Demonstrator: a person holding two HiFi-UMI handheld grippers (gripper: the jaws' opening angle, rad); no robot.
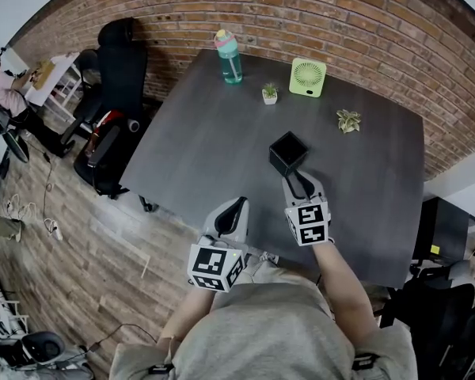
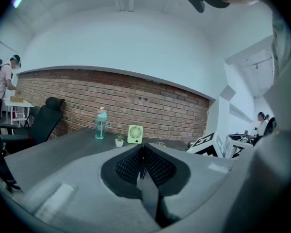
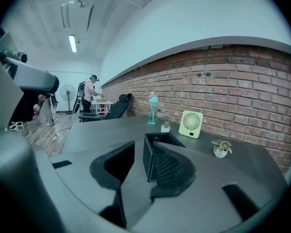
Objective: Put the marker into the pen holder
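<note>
At twelve o'clock of the right gripper [image 1: 299,180], jaws released and empty, stands the upright pen holder [image 1: 288,153]; the left gripper [image 1: 232,210], clenched on nothing, lies farther. No marker visible.

Open tabletop [image 1: 206,153] around pen holder [image 1: 288,153]
</note>
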